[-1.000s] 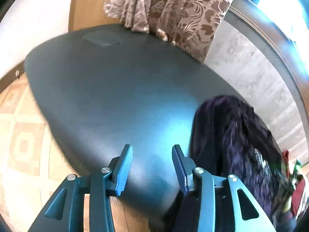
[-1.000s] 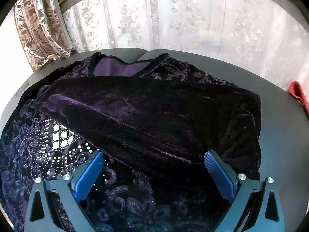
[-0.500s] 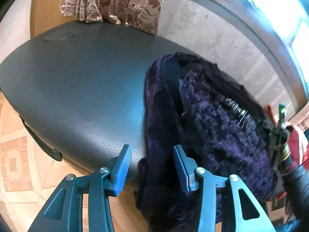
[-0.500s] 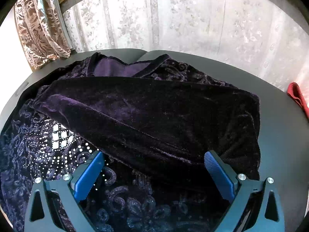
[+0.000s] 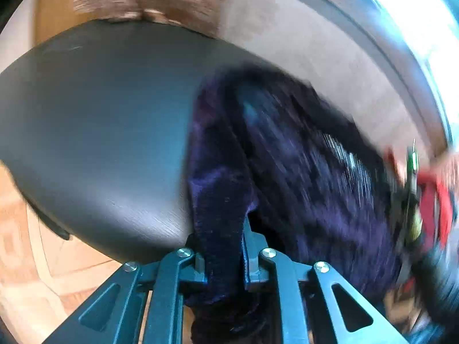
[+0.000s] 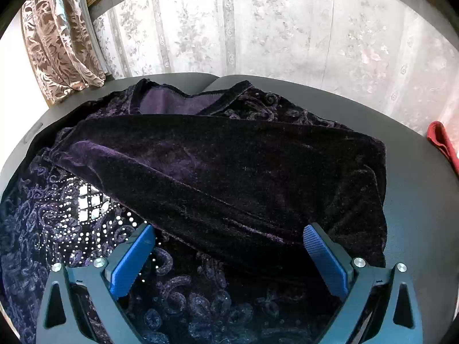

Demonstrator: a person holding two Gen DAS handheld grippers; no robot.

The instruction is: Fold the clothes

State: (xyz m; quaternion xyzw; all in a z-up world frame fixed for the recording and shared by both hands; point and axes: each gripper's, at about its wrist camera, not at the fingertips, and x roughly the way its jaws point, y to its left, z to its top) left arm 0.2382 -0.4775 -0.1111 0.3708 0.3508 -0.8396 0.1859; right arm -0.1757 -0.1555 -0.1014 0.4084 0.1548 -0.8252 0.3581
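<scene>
A dark purple velvet garment (image 6: 229, 172) with swirl patterns and a patch of silver studs lies spread on the dark grey table (image 6: 416, 200), one sleeve folded across its body. My right gripper (image 6: 229, 246) hovers over the near part of it, jaws wide open with nothing gripped. In the blurred left wrist view the garment (image 5: 301, 172) drapes over the table's (image 5: 100, 129) near edge. My left gripper (image 5: 222, 246) is closing on that hanging edge, and a strip of the velvet fills the gap between its jaws.
A brown patterned curtain (image 6: 57, 43) hangs at the back left and a white lace curtain (image 6: 258, 23) behind the table. A red cloth (image 6: 441, 143) lies at the table's right edge. Tiled floor (image 5: 28, 272) shows below the table's near edge.
The left gripper swung right from the bare table to the garment's hanging edge, and its jaws narrowed onto the fabric. The right gripper and the garment under it have not moved.
</scene>
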